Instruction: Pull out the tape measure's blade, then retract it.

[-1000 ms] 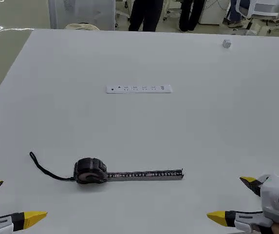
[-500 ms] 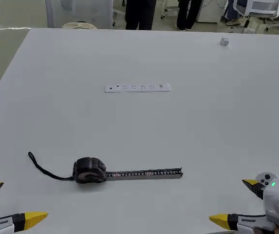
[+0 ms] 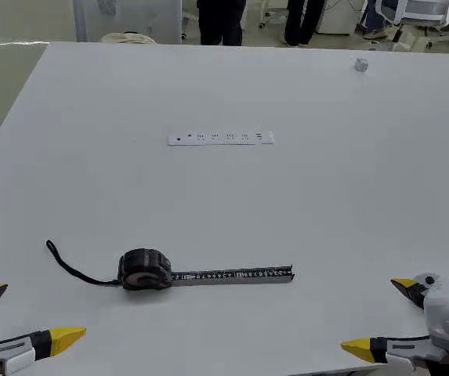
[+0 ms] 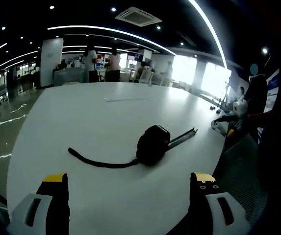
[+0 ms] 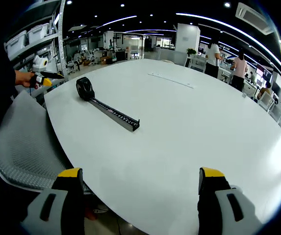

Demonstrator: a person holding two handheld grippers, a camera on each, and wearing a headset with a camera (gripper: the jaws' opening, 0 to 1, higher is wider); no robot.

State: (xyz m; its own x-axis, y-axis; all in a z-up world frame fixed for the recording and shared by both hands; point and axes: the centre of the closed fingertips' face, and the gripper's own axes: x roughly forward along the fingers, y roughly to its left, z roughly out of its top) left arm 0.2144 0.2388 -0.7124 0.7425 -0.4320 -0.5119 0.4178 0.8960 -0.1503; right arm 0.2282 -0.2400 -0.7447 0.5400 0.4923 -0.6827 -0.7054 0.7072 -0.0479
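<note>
A black tape measure (image 3: 144, 270) lies on the white table (image 3: 232, 196) with its blade (image 3: 233, 275) pulled out to the right and a black wrist strap (image 3: 69, 264) trailing left. Nothing holds it. My left gripper (image 3: 27, 316) is open at the near left corner, well short of the case (image 4: 153, 145). My right gripper (image 3: 381, 317) is open at the near right edge, apart from the blade's end hook (image 5: 135, 124). In the right gripper view the case (image 5: 84, 89) lies far left, and the left gripper (image 5: 41, 73) shows beyond it. Both sets of yellow-tipped jaws stand wide with nothing between them.
A white power strip (image 3: 220, 139) lies flat at mid-table. A small grey object (image 3: 361, 66) sits near the far right. People stand beyond the far edge (image 3: 221, 17). A grey mesh chair (image 5: 25, 147) is below the near table edge.
Both grippers shifted slightly at the near edge, the right one a little rightward. The tape measure and its blade lie as before; the head view tilted a bit.
</note>
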